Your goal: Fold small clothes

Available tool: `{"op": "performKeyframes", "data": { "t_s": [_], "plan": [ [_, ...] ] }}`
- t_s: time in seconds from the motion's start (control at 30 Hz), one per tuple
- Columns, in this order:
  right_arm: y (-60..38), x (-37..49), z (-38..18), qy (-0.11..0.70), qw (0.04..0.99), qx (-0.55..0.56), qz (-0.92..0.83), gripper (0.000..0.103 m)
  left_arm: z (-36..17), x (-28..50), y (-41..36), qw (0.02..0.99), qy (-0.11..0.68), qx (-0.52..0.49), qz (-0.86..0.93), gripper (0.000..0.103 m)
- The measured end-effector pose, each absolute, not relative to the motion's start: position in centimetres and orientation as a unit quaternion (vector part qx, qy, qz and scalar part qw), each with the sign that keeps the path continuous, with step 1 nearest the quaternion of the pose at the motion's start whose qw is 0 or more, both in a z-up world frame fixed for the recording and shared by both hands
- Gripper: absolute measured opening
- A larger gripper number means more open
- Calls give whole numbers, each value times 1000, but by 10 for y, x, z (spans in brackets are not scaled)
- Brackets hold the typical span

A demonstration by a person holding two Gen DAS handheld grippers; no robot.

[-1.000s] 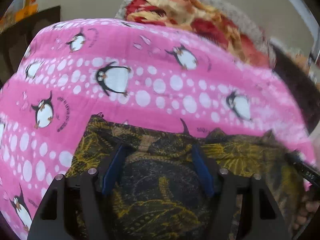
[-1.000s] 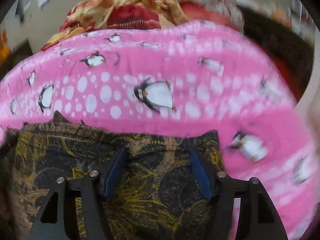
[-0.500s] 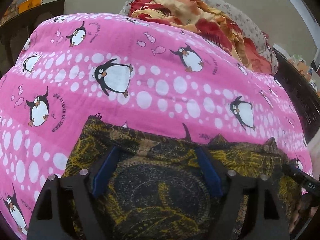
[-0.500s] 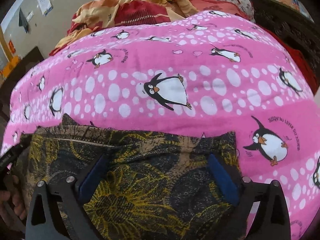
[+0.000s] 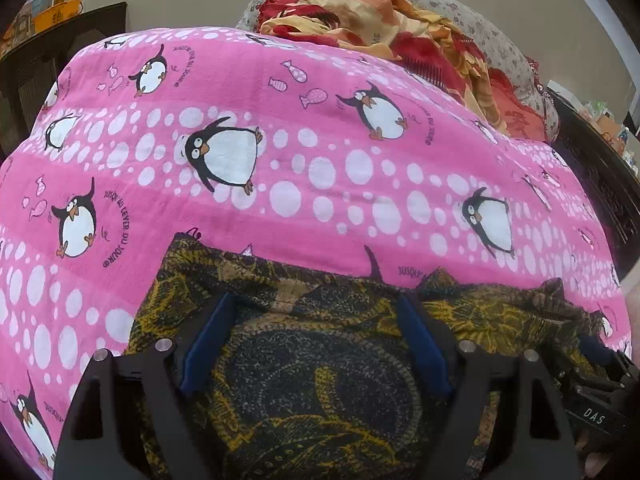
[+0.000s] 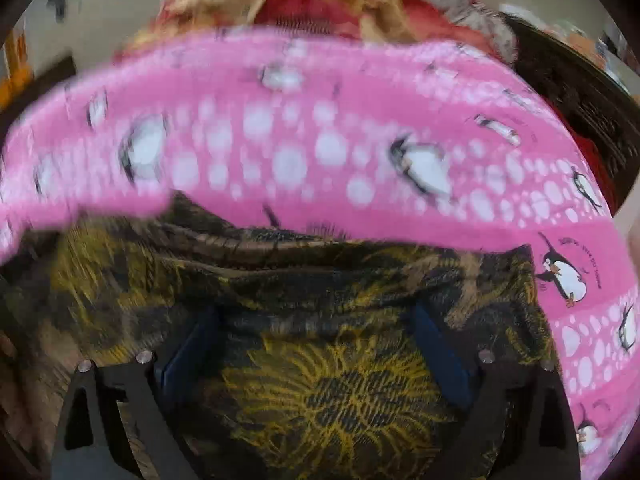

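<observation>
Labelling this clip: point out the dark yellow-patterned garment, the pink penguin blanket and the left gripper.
dark yellow-patterned garment [image 5: 320, 392], left wrist view, circular motif.
pink penguin blanket [image 5: 320, 168], left wrist view, bare dotted stretch.
left gripper [image 5: 316, 340], left wrist view, midway between fingers.

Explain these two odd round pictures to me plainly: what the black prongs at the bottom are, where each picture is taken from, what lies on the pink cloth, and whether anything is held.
No robot here: a person holds a two-finger gripper in each hand, each carrying a wide-angle camera looking along its fingers. One picture is from the left gripper, the other, blurred, from the right gripper. The black prongs with blue pads are those fingers, standing apart in both pictures.

On the pink penguin blanket lies a small dark garment with yellow patterns. It fills the space between the fingers in both views, and neither gripper is closed on it. Behind the blanket lies a heap of red and orange cloth.
</observation>
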State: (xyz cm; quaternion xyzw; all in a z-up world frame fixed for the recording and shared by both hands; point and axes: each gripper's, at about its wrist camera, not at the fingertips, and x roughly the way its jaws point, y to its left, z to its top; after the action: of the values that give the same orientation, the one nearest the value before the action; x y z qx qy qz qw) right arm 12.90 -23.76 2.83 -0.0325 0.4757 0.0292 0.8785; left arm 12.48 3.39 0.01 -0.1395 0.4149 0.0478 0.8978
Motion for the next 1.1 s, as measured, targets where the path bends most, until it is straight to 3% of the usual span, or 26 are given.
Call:
{"op": "performKeyframes", "data": {
  "t_s": [0.2, 0.37, 0.5, 0.63, 0.87, 1.1],
  "plan": [
    [-239, 128, 24, 471, 881, -29, 32, 100, 12, 132, 23, 894, 433, -95, 64, 83],
    [-242, 126, 28, 468, 883, -19, 40, 100, 46, 106, -10, 908, 394, -138, 41, 83],
    [-246, 120, 32, 474, 879, -30, 42, 99, 10, 107, -47, 897, 431, -85, 45, 83],
    [-264, 92, 36, 463, 879, -114, 12, 99, -2, 110, -51, 897, 434, -70, 49, 93],
    [-332, 46, 36, 471, 879, 4, 74, 99, -3, 113, -55, 895, 439, -67, 46, 98],
    [-311, -5, 94, 422, 902, -29, 87, 93, 45, 67, -20, 895, 439, -75, 21, 98]
  ]
}}
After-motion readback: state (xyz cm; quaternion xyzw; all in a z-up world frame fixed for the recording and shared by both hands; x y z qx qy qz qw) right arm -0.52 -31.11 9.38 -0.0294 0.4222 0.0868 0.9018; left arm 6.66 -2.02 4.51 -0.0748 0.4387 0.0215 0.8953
